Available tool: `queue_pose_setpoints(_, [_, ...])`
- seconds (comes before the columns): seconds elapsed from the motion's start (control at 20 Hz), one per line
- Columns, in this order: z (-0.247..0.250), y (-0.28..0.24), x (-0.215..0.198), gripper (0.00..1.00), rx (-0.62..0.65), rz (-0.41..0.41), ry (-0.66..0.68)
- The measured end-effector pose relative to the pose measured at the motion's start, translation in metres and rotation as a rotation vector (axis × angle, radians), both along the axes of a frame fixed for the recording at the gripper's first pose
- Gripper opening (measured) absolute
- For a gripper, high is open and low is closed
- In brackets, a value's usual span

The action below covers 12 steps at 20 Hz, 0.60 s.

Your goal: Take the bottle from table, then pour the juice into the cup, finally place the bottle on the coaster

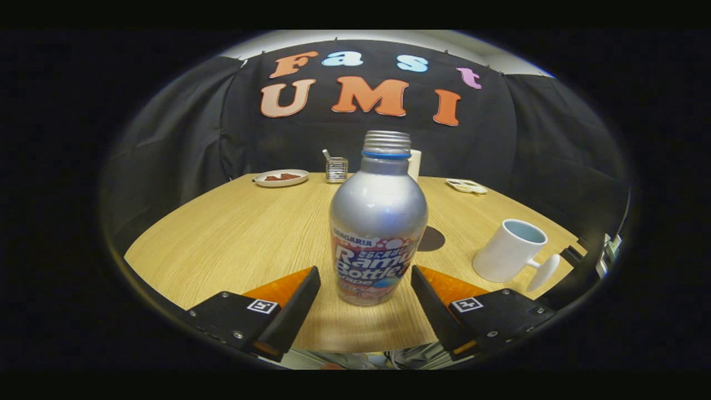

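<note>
Risks first. Judged a tip-over the main hazard: bottle (pixel 378 222) tall, narrow at the neck, standing upright on a small base; a push from one finger before the other would likely have shoved or toppled it. Uneven closure the probable cause, or a closing-in too low on the rounded foot. Smooth metallic upper body, printed wrap lower down; slipping in a light grasp seemed plausible once tilted for pouring. Cap appeared absent, bare threads showing at the mouth, so any knock could have spilled juice across the wooden table (pixel 233 233). Could not tell how full.

Second hazard: cup (pixel 510 251) stood to the right of the bottle, near the right finger, handle turned toward the gripper. A wide swing rightward might have clipped it.

Position. Gripper (pixel 365 289) spread wide, fingers released, holding nothing. Bottle between the two fingers, roughly centred, its base level with the fingertips; clear gaps on both sides, no contact noted. Dark round coaster (pixel 433 239) just behind the bottle, partly hidden, between bottle and cup.

Farther back, well apart: plate (pixel 281 178), small holder (pixel 336 169), second small dish (pixel 466 186), pale upright object behind the bottle's neck, unidentified.
</note>
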<state>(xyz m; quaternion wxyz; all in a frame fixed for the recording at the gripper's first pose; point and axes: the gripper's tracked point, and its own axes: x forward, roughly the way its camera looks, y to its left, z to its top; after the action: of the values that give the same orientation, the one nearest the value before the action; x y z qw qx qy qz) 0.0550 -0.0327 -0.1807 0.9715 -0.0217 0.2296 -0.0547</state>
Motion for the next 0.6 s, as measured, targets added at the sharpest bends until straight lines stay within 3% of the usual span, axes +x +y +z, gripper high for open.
queue_pose_setpoints(0.3, [-0.005, 0.003, 0.007, 0.97, -0.034, 0.014, 0.012])
queue_pose_setpoints(0.35, [-0.002, 0.006, 0.007, 0.95, -0.036, 0.027, 0.000])
queue_pose_setpoints(0.4, [0.006, 0.013, 0.001, 0.80, -0.037, 0.040, -0.003])
queue_pose_setpoints(0.6, [0.020, 0.003, 0.011, 0.76, -0.007, 0.012, -0.083])
